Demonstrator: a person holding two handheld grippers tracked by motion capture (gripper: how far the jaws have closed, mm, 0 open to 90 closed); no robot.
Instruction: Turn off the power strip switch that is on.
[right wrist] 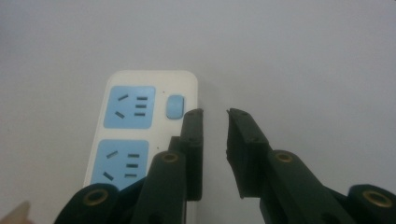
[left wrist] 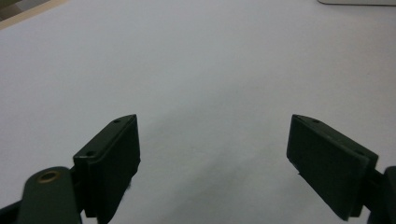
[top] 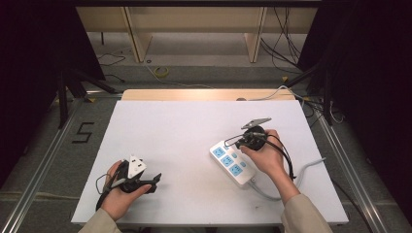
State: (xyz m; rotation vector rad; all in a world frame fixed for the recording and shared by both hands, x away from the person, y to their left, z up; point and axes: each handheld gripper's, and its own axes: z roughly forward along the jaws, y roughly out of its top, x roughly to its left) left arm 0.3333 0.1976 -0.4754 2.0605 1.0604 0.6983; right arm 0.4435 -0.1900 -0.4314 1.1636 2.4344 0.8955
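White power strip (top: 232, 164) lies right of centre on the table (top: 170, 145), under my right gripper (top: 232, 141); my left gripper (left wrist: 215, 154) hangs wide open over bare tabletop. In the right gripper view, my jaws are slightly parted, empty, beside the blue switch (right wrist: 174, 106). Pressing it likely comes next.

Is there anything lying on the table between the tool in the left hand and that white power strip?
Nothing: in the high view only bare white table lies between the left tool and the power strip.
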